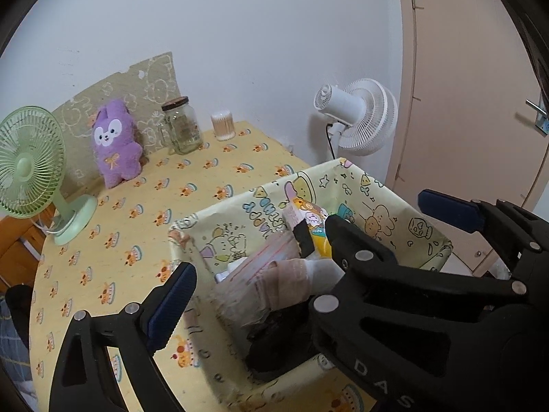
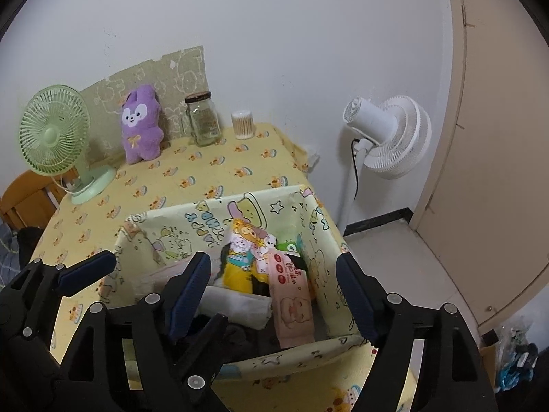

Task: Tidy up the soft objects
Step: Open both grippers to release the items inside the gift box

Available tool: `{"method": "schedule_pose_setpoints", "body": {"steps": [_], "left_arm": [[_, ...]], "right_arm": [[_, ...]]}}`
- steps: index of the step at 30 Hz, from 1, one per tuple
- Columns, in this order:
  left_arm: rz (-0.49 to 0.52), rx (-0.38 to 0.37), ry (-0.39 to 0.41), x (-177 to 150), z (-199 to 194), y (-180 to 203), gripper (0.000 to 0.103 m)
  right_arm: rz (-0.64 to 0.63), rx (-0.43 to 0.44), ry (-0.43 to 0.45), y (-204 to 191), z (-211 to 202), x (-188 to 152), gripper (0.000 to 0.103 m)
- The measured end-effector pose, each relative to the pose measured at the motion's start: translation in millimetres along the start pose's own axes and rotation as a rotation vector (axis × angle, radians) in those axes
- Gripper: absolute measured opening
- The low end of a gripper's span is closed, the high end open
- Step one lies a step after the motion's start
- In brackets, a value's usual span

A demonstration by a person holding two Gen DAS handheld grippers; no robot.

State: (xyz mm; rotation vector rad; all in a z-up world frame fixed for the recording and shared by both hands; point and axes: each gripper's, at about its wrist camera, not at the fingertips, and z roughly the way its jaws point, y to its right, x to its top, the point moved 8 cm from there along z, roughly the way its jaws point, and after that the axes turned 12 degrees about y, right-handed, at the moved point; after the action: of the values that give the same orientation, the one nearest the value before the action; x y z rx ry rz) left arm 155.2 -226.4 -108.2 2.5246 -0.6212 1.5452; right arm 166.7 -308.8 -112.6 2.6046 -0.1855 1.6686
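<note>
Yellow-clothed table point(image 2: 212, 164) carries a printed fabric bin point(image 2: 329, 261) at its near right corner. Bin holds 1 pink tissue pack point(image 2: 293, 309), rolled socks point(image 2: 236, 304) and cartoon pouches: light, soft, crushable; best pinched mid-body. Purple plush point(image 2: 140, 123) leans at the far left edge. Right gripper point(image 2: 274, 295) spread, empty, over the bin; left gripper point(image 1: 308, 261) likewise spread.

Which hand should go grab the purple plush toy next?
Probably left. The left hand-held gripper is open at the box's left side, the side where the purple plush toy sits. The right hand-held gripper is open over the box, farther right.
</note>
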Motion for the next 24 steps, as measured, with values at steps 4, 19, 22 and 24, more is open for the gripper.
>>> {"method": "schedule_pose_setpoints", "body": {"steps": [4,19,22,24], "left_arm": [[-0.008,0.010,0.016,0,-9,-8,0.099],[-0.067,0.067,0.092,4,-57,-55,0.099],[-0.083,0.088,0.106,2,-68,-69,0.099],[-0.090,0.116,0.114,0,-77,-80,0.099]], "right_arm": [[-0.004,-0.010,0.025,-7,-10,4,0.087],[-0.024,0.009,0.095,-54,-51,17,0.096],[-0.036,0.027,0.106,-68,-58,20,0.096],[-0.048,0.040,0.114,-79,-62,22,0.096]]}}
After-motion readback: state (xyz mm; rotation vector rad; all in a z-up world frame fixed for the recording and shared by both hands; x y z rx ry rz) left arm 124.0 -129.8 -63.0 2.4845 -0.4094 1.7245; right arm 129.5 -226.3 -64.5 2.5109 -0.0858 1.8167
